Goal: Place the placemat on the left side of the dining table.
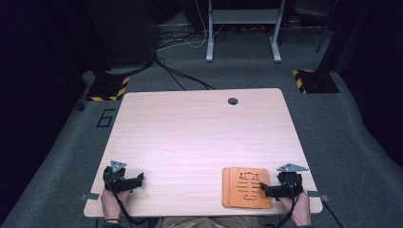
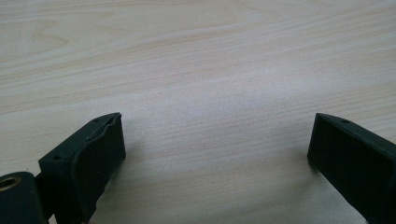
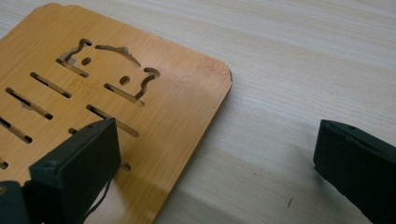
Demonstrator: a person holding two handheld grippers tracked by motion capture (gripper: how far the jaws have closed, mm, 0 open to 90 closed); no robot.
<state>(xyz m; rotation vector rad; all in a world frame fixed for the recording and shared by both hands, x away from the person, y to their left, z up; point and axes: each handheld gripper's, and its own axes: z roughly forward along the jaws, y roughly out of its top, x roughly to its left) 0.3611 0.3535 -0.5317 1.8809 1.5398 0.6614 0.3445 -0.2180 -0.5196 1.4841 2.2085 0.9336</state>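
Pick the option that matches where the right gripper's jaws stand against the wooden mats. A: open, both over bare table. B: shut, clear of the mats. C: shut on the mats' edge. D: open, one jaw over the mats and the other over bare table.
D: in the right gripper view the right gripper is open, one jaw over the wooden mats, the other over the table.

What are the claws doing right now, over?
Left claw open over bare table. Right claw open, one jaw over the orange wooden mats, the other over bare wood. Mats stacked near the front edge. Nothing in the way.
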